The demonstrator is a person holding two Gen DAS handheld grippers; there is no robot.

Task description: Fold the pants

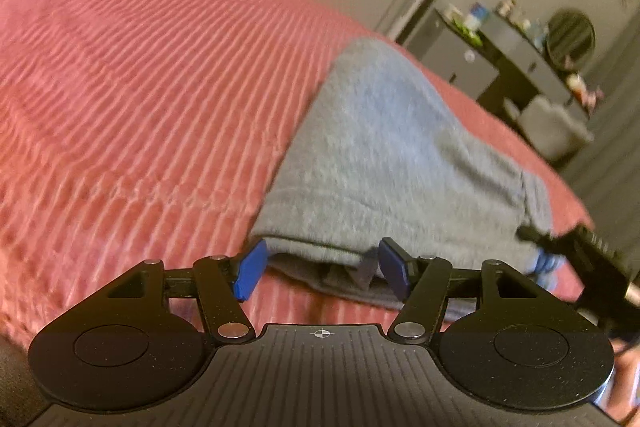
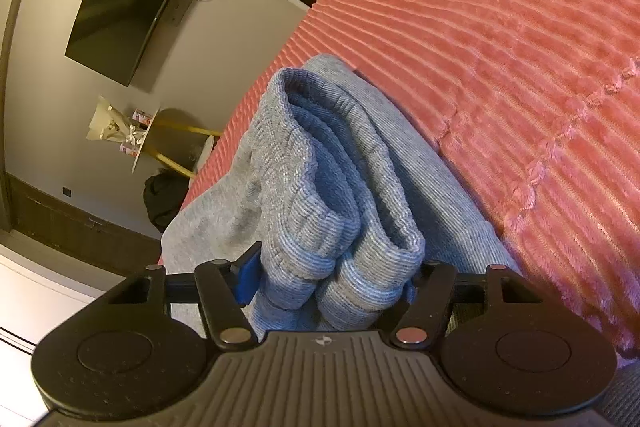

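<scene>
Grey sweatpants point(image 1: 392, 155) lie folded on a pink ribbed bedspread point(image 1: 140, 87). My left gripper point(image 1: 320, 269) is open, its blue pads either side of the near folded edge, with layers of cloth between them. My right gripper point(image 2: 332, 281) is closed on the bunched ribbed cuffs of the pants point(image 2: 328, 227) and holds them up off the bedspread point(image 2: 520, 47). The right gripper also shows at the right edge of the left wrist view point(image 1: 560, 251), at the far corner of the pants.
A dark dresser point(image 1: 516, 67) with small items stands beyond the bed. A wall TV point(image 2: 120, 3) and a small round table with gold legs point(image 2: 160, 143) are on the other side. The bed edge is close to the pants.
</scene>
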